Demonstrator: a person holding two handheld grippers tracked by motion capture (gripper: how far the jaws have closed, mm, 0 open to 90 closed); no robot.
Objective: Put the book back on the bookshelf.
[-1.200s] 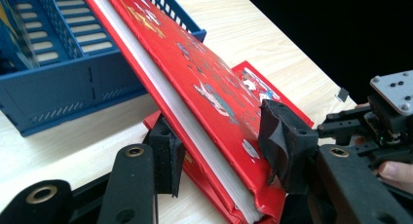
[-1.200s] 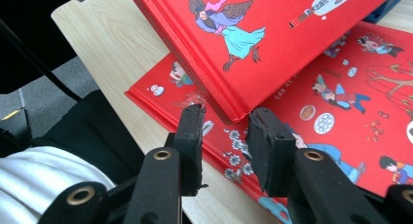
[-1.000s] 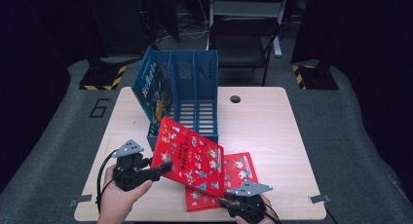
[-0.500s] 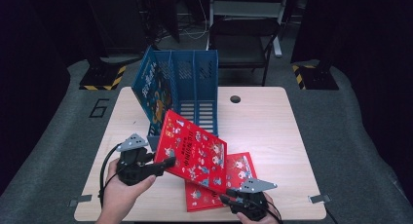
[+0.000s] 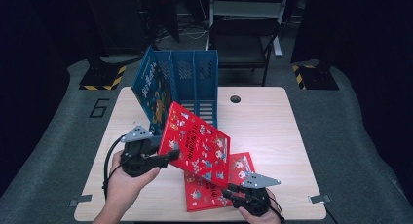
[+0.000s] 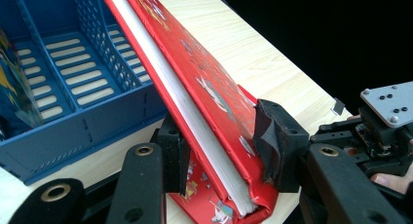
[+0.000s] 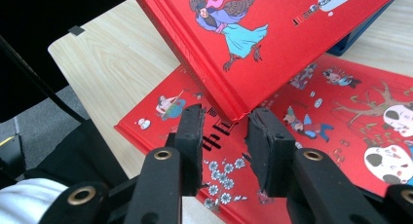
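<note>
On the pale wooden table (image 5: 272, 117) in the high view, a blue plastic three-slot file rack (image 5: 187, 85) stands at the far side, with one blue picture book (image 5: 152, 90) already upright in its leftmost slot. A red hardcover picture book (image 5: 197, 143) is tilted up off the table in front of the rack, and a second red picture book (image 5: 219, 182) lies flat beneath it. By my reading, one book is filed, one is on its way, and one waits. The left gripper (image 5: 168, 156) has just been closing, with the raised book's left edge between its jaws; that forearm comes in low from the bottom edge, with the gripper pointing level to the right. The right gripper (image 5: 231, 191) sits low at the near edge, by the raised book's lower corner.

In the left gripper view, the raised book (image 6: 204, 92) runs between the two black pads, page block showing; both pads seem to press its covers, though the left contact is partly hidden.

In the right gripper view, the book's lower corner (image 7: 234, 112) sits between the narrowly parted jaws; I cannot tell whether the pads touch it. The flat book (image 7: 341, 117) lies below.
</note>
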